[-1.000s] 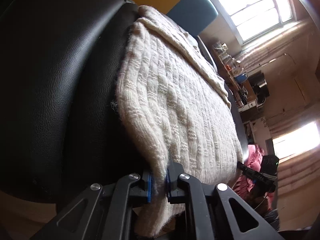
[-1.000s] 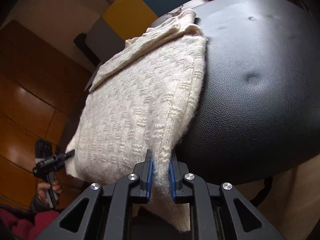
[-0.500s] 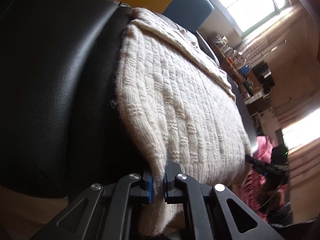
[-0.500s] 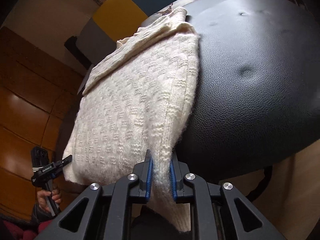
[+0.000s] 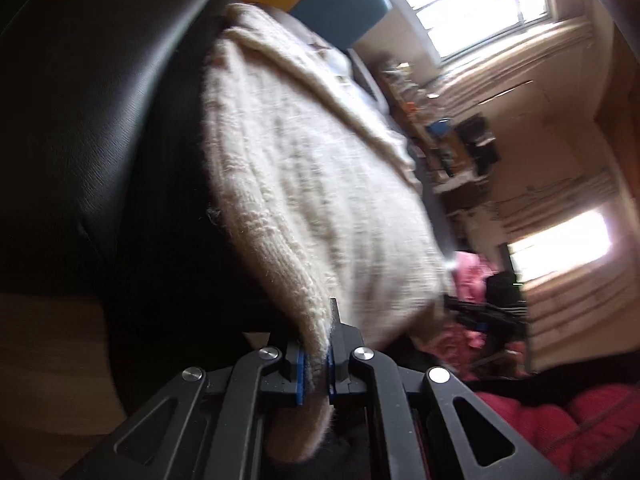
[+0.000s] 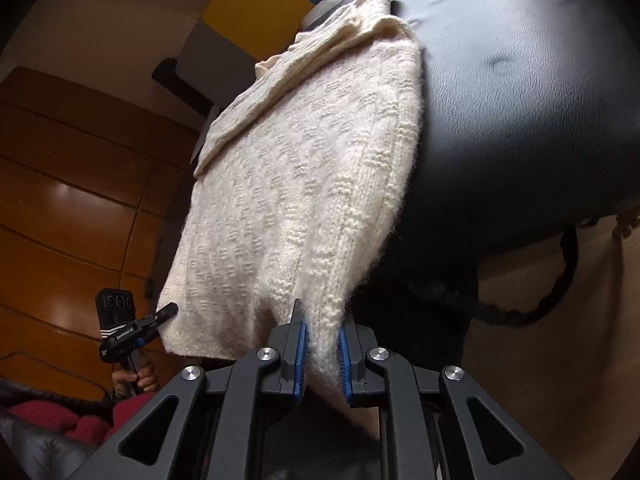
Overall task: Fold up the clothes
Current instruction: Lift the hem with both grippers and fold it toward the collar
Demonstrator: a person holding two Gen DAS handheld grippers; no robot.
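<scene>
A cream knitted sweater [image 5: 312,184] lies over a black leather seat [image 5: 92,128]; it also shows in the right wrist view [image 6: 304,200] on the same seat [image 6: 520,128]. My left gripper [image 5: 316,364] is shut on the sweater's near left corner at the seat's edge. My right gripper [image 6: 322,356] is shut on the near right corner, which hangs down between its blue pads. In the right wrist view the left gripper [image 6: 160,314] appears at the sweater's other near corner, held by a hand.
A yellow and blue cushion [image 6: 256,12] stands behind the seat. Wooden panelling [image 6: 72,208] is on the left of the right wrist view. Windows [image 5: 472,4], a cluttered shelf [image 5: 448,140] and red clothing [image 5: 592,416] show in the left wrist view.
Both grippers have lifted the sweater's near edge slightly off the seat, keeping their hold. The left wrist view has swung and is now blurred by motion.
</scene>
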